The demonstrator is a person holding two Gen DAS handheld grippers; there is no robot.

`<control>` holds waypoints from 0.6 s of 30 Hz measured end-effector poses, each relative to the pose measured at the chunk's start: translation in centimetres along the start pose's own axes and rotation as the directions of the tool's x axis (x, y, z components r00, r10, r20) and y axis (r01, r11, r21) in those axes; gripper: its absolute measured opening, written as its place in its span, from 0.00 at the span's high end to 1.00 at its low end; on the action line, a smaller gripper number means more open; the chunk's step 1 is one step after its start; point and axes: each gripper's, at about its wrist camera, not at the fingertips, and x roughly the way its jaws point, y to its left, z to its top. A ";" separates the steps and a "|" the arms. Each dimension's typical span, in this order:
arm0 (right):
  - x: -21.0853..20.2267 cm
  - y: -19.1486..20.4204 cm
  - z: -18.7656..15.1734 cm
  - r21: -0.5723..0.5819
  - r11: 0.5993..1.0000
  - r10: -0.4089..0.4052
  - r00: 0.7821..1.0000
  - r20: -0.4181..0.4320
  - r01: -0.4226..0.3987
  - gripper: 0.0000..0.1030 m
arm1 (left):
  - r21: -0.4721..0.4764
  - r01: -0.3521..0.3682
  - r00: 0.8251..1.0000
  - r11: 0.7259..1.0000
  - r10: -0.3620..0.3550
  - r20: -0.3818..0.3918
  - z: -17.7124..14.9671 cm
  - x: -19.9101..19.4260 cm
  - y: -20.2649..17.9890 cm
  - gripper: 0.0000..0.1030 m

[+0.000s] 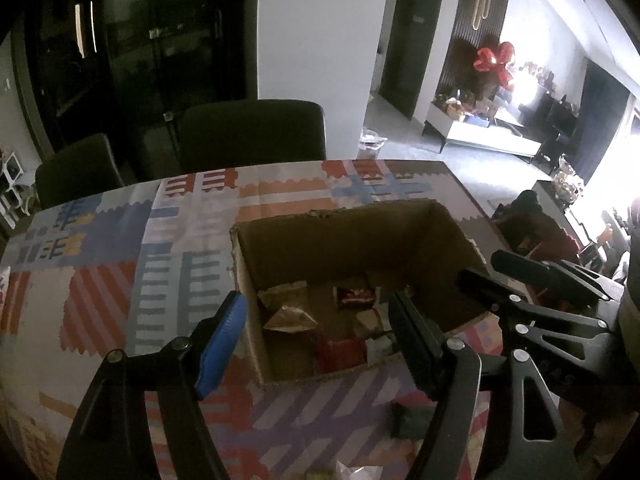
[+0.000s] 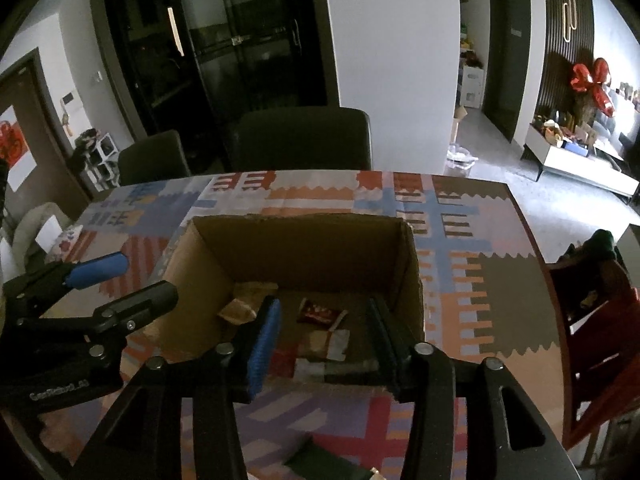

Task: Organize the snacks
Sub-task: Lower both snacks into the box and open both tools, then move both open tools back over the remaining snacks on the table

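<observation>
An open cardboard box (image 1: 248, 276) (image 2: 412, 276) stands on the patterned tablecloth. Several snack packets lie in it: a dark red one (image 1: 354, 296) (image 2: 318, 312), a tan one (image 1: 290, 316) (image 2: 238, 310), a red one (image 1: 340, 354) and a white one (image 2: 330, 342). My left gripper (image 1: 318, 318) (image 2: 132, 280) hovers over the box's near left edge, open, with nothing between its pads. My right gripper (image 2: 326, 320) (image 1: 480, 267) hangs over the box's near right part, also open and holding nothing. A dark green packet (image 1: 412, 420) (image 2: 320, 460) lies on the cloth in front of the box.
Two dark chairs (image 1: 252, 132) (image 2: 304, 140) stand at the table's far side. The table's right edge (image 2: 536, 248) drops to the floor, with a red chair (image 2: 600, 340) close beside it. Patterned cloth (image 1: 100, 260) stretches left of the box.
</observation>
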 end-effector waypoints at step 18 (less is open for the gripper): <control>-4.9 2.0 -3.6 -0.012 1.000 0.027 0.999 0.028 -0.026 0.51 | 0.023 -0.005 0.998 1.000 0.003 0.069 -4.5 -6.6 -0.6 0.27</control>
